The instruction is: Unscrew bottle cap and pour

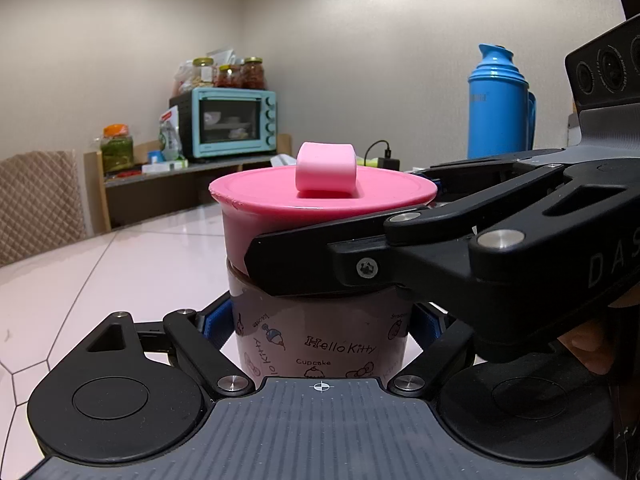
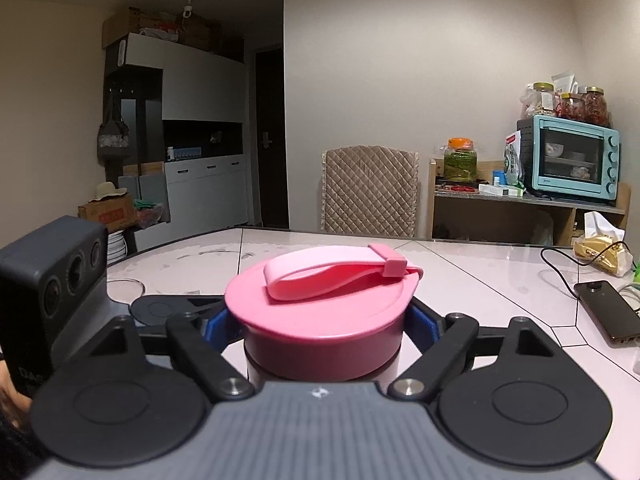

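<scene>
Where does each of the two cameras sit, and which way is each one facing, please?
Left wrist: on the left gripper, shut on the printed pink bottle, facing a teal toaster oven; the right gripper crosses from the right.
Right wrist: on the right gripper, shut on the pink screw cap, facing a quilted chair; the left gripper's camera block shows at left.
Shared: cap, oven, chair, white table.
</scene>
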